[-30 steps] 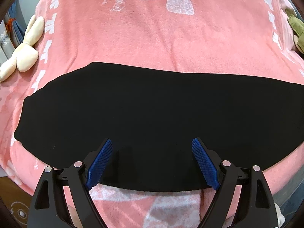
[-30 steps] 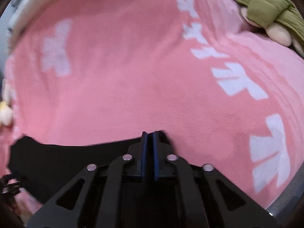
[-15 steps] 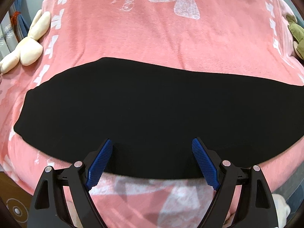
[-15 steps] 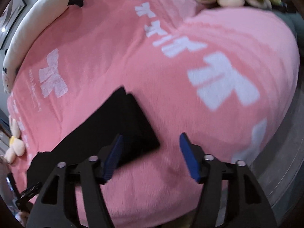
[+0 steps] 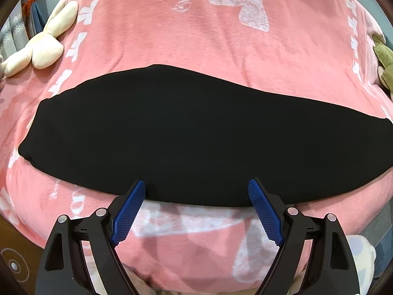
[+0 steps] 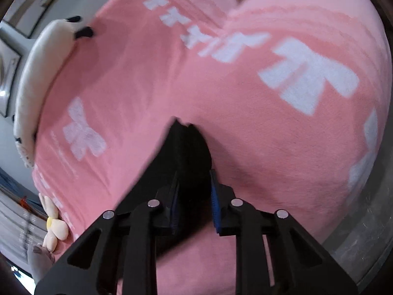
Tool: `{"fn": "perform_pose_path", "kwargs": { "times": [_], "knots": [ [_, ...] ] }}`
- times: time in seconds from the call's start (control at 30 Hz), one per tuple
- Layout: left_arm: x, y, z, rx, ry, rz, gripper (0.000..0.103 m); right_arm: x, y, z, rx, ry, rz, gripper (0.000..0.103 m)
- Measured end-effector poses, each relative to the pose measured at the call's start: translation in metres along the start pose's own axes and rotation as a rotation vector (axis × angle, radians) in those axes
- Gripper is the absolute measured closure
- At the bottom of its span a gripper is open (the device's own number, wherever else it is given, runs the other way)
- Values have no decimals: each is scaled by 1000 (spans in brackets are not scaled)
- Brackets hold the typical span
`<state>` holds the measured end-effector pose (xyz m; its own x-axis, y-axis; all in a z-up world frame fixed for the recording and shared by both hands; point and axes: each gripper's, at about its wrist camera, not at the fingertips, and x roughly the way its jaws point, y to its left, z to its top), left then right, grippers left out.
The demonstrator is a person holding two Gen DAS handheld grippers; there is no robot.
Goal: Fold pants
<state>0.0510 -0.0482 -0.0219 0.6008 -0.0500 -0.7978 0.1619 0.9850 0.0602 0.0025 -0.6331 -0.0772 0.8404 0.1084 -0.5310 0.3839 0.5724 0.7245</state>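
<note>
Black pants (image 5: 196,132) lie flat as one long strip across the pink blanket (image 5: 196,36), folded lengthwise. My left gripper (image 5: 196,191) is open and empty, its blue pads straddling the near edge of the pants at the middle. In the right wrist view, my right gripper (image 6: 194,184) is closed on the leg-end of the black pants (image 6: 186,142); the cloth bunches between the blue pads (image 6: 214,201).
A cream plush toy (image 5: 41,46) lies at the blanket's left edge and a green plush (image 5: 383,64) at the right edge. A long white plush (image 6: 36,81) lies at the far side in the right wrist view. The bed's edge and floor are near the grippers.
The right gripper let go of the pants, opened, then closed again on the leg end. The left gripper has drawn back toward the near edge, still open.
</note>
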Motion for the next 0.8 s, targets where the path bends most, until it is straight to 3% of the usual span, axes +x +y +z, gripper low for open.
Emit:
{"fn": "perform_pose_path", "kwargs": {
  "times": [0.1,0.27,0.37,0.47,0.67,0.8],
  "knots": [
    [-2,15,-1,-8,-10,-6,20,-14,47,0,-63,-38,70,83],
    [-1,45,-3,-38,-28,-35,20,-13,158,-16,-251,-35,181,83],
    [0,57,-3,-77,-20,-87,20,6,228,-45,-373,11,249,83],
    [-1,60,-3,-88,-25,-108,20,37,291,-92,-536,73,252,83],
    [-1,70,-9,-118,-13,-142,20,95,342,-182,-663,228,251,83],
    [1,76,-10,-140,6,-148,20,107,350,-220,-710,280,229,83]
  ]
}}
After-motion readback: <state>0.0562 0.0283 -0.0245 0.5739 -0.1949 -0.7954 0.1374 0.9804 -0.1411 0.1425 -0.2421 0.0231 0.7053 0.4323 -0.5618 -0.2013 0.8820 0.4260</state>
